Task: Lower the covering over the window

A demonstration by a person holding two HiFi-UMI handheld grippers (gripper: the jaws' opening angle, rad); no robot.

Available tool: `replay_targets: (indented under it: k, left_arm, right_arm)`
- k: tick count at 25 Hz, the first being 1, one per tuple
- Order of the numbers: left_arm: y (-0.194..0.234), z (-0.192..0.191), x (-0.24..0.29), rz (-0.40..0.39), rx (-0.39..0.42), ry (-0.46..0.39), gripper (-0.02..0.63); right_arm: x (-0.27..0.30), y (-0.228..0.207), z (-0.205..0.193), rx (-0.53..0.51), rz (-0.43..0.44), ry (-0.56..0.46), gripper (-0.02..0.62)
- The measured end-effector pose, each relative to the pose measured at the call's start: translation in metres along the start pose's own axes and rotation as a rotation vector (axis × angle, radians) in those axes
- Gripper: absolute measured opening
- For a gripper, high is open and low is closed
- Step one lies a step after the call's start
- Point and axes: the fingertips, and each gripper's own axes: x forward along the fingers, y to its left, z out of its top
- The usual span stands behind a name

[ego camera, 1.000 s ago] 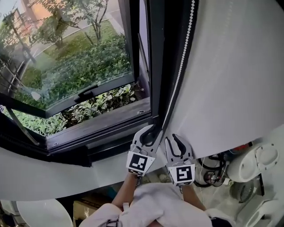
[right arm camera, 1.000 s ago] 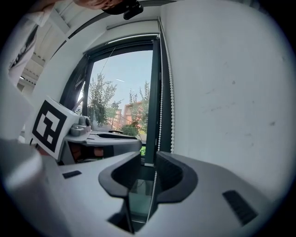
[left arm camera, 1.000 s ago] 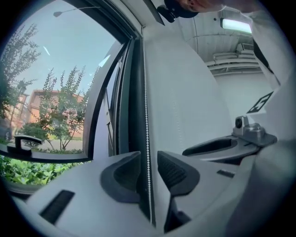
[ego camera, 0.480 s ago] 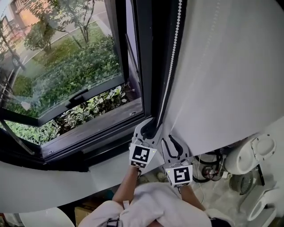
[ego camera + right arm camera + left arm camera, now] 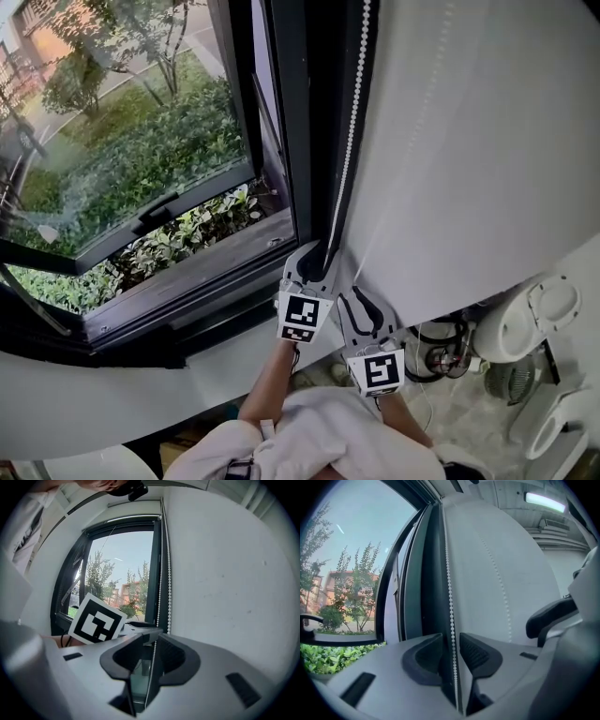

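A white bead chain hangs down the black window frame, and its second strand lies against the white wall. My left gripper points at the frame's foot. In the left gripper view its jaws have just been opening, and the chain runs free through the gap. My right gripper sits just behind and to the right. A strand passes between its jaws, with a gap showing on both sides. A pale strip runs along the window's top.
The window sash stands tilted open over green shrubs. A white sill curves along below it. White appliances and cables lie low at the right, and the person's sleeve is at the bottom.
My left gripper has slid forward along the chain, farther ahead of the right one. The right gripper has kept its place. The head view has swung so the window sits further left.
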Motion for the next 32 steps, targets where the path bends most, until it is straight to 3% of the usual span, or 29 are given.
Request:
replay_targets:
  k: [4,12,20,25,32]
  left_arm:
    - [0.002,-0.001,-0.003,0.007,-0.004,-0.005,0.018]
    - [-0.006,-0.012,-0.028,-0.064,-0.035,0.004,0.015]
    - [-0.015,-0.017,-0.055,-0.084,-0.054,0.004,0.015]
    - [-0.024,-0.020,-0.064,-0.100,-0.061,0.004,0.015]
    - [-0.033,-0.021,-0.072,-0.111,-0.058,0.010,0.015]
  right_arm:
    - [-0.002,0.001,0.005,-0.011,-0.001,0.006,0.092]
    - [0.006,0.015,0.050,-0.060,0.056,-0.116,0.092]
    - [0.014,0.017,0.101,-0.097,0.086,-0.218,0.092]
    - [0.025,0.016,0.117,-0.114,0.127,-0.203,0.092]
    - [0.031,0.019,0.147,-0.110,0.177,-0.260,0.085]
